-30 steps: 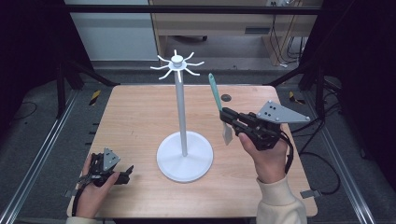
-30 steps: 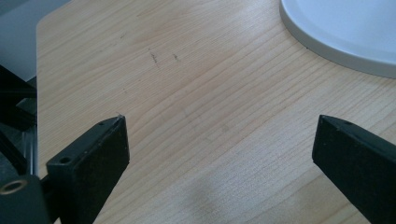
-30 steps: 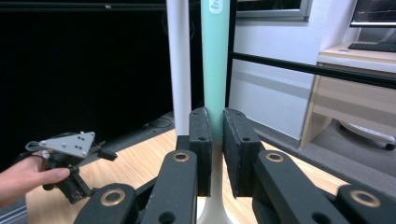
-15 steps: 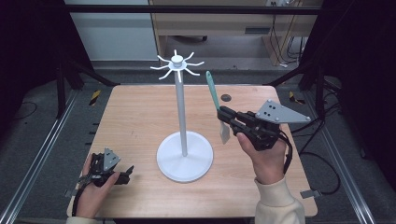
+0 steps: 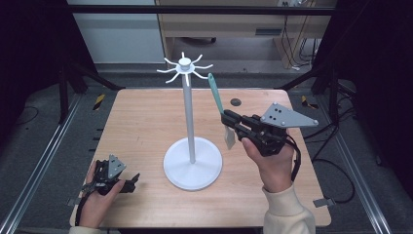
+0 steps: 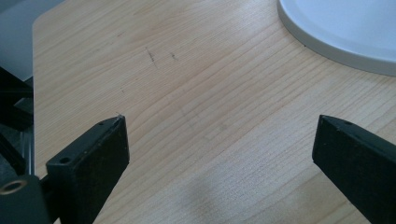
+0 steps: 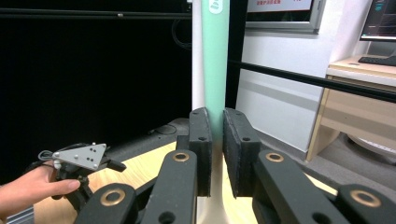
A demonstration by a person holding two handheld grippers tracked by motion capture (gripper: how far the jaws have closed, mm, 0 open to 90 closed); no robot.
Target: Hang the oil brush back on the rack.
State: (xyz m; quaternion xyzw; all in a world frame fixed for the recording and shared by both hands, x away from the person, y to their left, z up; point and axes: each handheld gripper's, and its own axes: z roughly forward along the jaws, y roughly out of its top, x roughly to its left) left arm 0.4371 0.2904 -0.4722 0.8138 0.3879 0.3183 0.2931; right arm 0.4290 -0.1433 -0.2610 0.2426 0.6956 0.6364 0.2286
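A white stand [image 5: 190,122] with a round base and a ring of hooks [image 5: 185,66] on top rises mid-table. My right gripper [image 5: 227,117], held above the table to the stand's right, is shut on a spatula with a green handle [image 5: 215,95] pointing up and a pale blade [image 5: 229,137] hanging below. In the right gripper view the pads [image 7: 217,126] clamp the green handle [image 7: 215,60], with the stand's pole [image 7: 197,56] just behind it. My left gripper [image 5: 132,179] rests on the table at front left, open and with nothing in it [image 6: 219,154], near the stand's base [image 6: 345,32].
The wooden table [image 5: 146,112] has a small dark disc [image 5: 235,102] near its far right. Dark frame posts and rails stand around the table, with a desk and cables behind it. The left hand and its gripper [image 7: 81,161] show far off in the right gripper view.
The right gripper with the spatula has drifted slightly left, bringing the handle's tip closer to the stand's hooks. The left gripper has stayed put.
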